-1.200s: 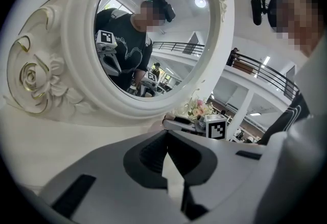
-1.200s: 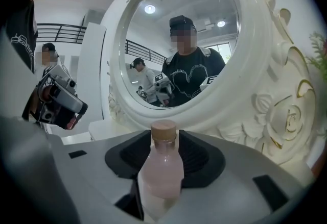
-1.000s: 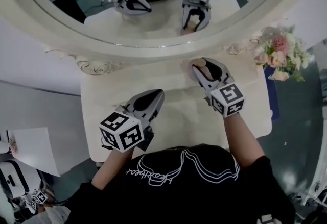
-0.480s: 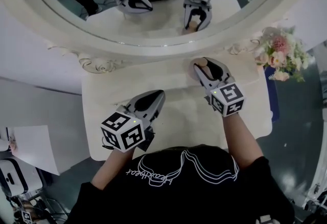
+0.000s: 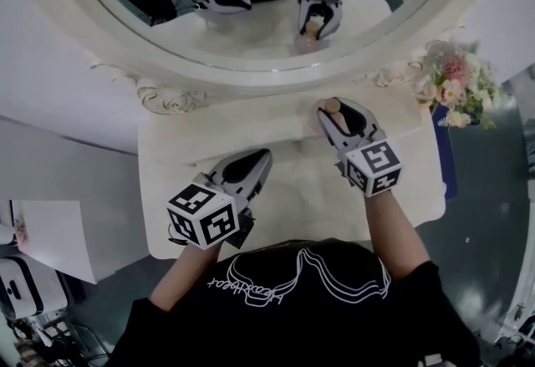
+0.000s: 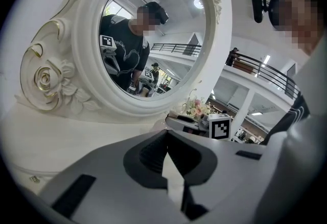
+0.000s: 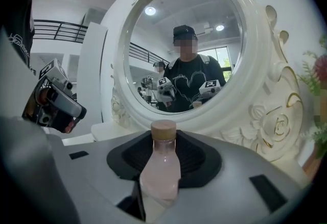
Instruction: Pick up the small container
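The small container (image 7: 160,169) is a clear little bottle with pale pink contents and a tan cap (image 5: 332,105). My right gripper (image 5: 333,109) is shut on it, pads pressing its sides, in front of the mirror at the table's back right. In the right gripper view (image 7: 162,152) the bottle stands upright between the jaws. Whether its base rests on the table (image 5: 192,148) is hidden. My left gripper (image 5: 262,155) hangs over the table's front left, shut with nothing in it; its jaw tips meet in the left gripper view (image 6: 166,137).
A large oval mirror with a carved white frame (image 5: 251,74) stands along the table's back edge and reflects both grippers. A bunch of pink flowers (image 5: 456,83) sits at the right end. The table's front edge lies against the person's body.
Only the head view has shifted a little. Both grippers stay where they were, the right one still shut on the bottle.
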`<state>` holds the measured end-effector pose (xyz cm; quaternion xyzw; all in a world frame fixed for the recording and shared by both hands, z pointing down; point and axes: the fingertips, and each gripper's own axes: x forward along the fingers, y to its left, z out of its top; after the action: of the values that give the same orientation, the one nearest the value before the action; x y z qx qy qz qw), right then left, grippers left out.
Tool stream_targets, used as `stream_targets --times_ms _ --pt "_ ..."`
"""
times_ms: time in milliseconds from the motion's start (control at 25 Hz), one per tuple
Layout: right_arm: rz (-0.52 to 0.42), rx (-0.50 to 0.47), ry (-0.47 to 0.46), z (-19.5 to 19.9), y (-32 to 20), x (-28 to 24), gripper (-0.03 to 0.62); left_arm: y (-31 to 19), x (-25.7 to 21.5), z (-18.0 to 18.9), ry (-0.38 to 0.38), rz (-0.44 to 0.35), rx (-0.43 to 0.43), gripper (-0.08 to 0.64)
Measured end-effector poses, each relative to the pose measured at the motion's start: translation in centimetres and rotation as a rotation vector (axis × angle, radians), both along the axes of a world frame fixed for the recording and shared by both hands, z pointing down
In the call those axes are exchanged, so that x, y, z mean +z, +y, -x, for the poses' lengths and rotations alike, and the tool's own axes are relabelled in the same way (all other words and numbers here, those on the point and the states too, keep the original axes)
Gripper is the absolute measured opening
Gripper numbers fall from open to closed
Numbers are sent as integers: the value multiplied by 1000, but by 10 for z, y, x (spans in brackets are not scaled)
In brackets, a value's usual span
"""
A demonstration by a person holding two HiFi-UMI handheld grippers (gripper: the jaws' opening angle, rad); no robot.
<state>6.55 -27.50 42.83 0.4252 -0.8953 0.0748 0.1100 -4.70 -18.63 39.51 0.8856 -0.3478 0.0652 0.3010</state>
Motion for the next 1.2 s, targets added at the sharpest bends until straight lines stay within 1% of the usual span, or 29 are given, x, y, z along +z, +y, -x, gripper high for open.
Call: stream_targets --times_ms 160,520,680,800,1000,1200 --pt "-9 -18 17 4 20 -9 143 11 -7 0 3 -16 7 3" --pt "13 -21 -6 5 83 -32 143 47 -22 2 10 -54 28 2" --pt "17 -31 -10 7 117 -48 143 64 -30 6 0 -91 28 2" --pt "1 -39 -10 10 142 -62 143 76 -37 11 0 -115 29 2" --pt "-16 -33 -27 15 179 -80 143 92 -46 22 -22 -162 23 2" --pt "-11 -28 -66 23 209 -84 143 112 -46 28 -7 -154 35 2"
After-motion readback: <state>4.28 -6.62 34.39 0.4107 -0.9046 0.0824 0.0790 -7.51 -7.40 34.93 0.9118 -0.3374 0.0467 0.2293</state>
